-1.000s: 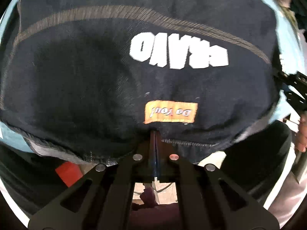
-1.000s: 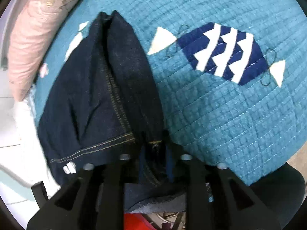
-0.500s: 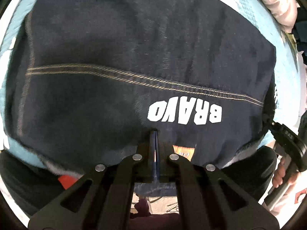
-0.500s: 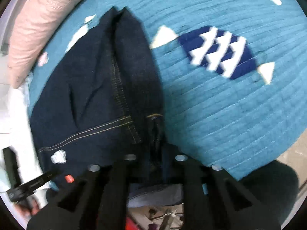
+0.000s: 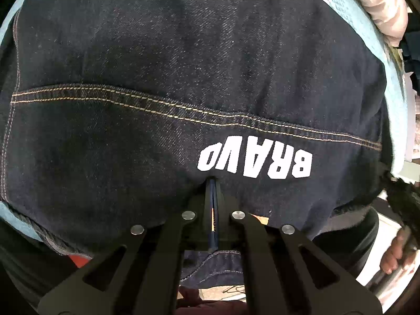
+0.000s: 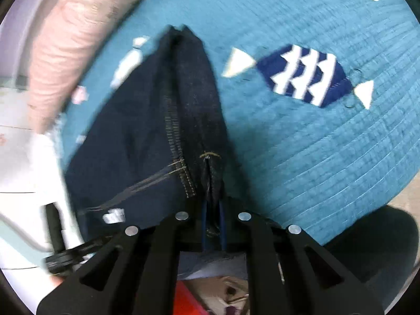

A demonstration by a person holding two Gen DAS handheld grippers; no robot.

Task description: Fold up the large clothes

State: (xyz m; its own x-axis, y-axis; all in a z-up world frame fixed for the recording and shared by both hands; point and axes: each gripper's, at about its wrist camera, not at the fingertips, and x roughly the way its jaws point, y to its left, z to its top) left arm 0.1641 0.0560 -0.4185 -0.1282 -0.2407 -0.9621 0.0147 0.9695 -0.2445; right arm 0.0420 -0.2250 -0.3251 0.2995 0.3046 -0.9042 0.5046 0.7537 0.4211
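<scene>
A dark denim garment [image 5: 183, 84] with tan stitching and white "BRAVO" lettering [image 5: 256, 164] lies spread over a teal quilt. My left gripper [image 5: 212, 183] is shut on its near edge, just below the lettering. In the right wrist view the same denim [image 6: 147, 141] runs away from me as a folded strip. My right gripper [image 6: 212, 197] is shut on a bunched seam at its near end. The right gripper and its hand [image 5: 401, 223] show at the right edge of the left wrist view.
The teal quilt [image 6: 302, 157] has a navy and white fish patch [image 6: 304, 76]. A pink pillow [image 6: 76, 42] lies at the far left of the bed. White floor and a red object [image 6: 189, 302] show below the bed's edge.
The denim has been drawn toward me: the BRAVO lettering and the tan seam slid down to the left fingertips, and the orange label went under the gripper. The right view swung and blurred.
</scene>
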